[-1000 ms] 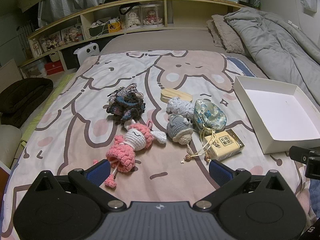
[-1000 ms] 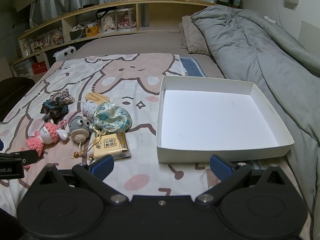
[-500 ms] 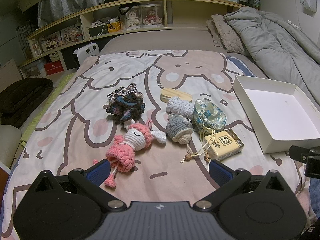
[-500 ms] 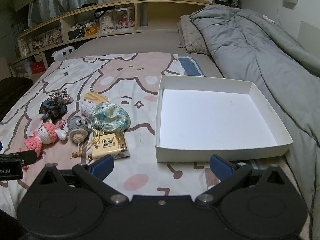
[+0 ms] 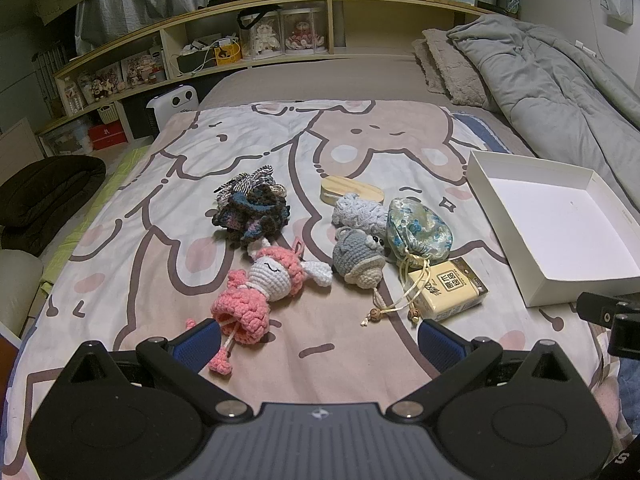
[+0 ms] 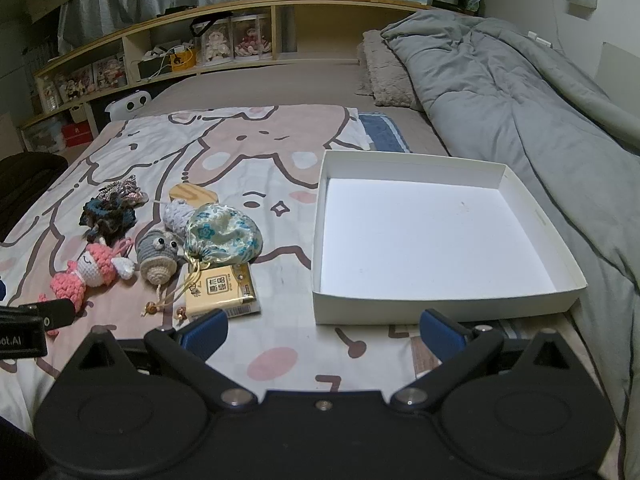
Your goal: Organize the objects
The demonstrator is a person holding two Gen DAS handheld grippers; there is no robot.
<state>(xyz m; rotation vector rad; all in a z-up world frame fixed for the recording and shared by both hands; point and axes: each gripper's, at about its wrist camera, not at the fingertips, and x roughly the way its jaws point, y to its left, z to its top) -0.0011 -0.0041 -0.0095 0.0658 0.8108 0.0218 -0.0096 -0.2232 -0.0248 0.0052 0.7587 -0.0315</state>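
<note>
Small objects lie on a cartoon bedspread: a pink crochet doll (image 5: 264,284), a grey crochet fish (image 5: 358,258), a dark yarn scrunchie (image 5: 252,210), a light blue knit piece (image 5: 358,210), a wooden oval (image 5: 350,192), a floral drawstring pouch (image 5: 418,232) and a yellow packet (image 5: 448,294). An empty white box (image 6: 436,240) sits to their right. My left gripper (image 5: 318,346) is open and empty, just short of the doll. My right gripper (image 6: 322,330) is open and empty, in front of the box and the packet (image 6: 220,290).
A grey duvet (image 6: 532,108) and a pillow (image 6: 384,68) lie along the right of the bed. A wooden headboard shelf (image 5: 280,40) with figurines runs along the back. A dark cushion (image 5: 44,196) lies off the bed's left edge.
The right gripper has drifted slightly left and nearer the packet. The left gripper has barely moved. Nothing on the bed has moved.
</note>
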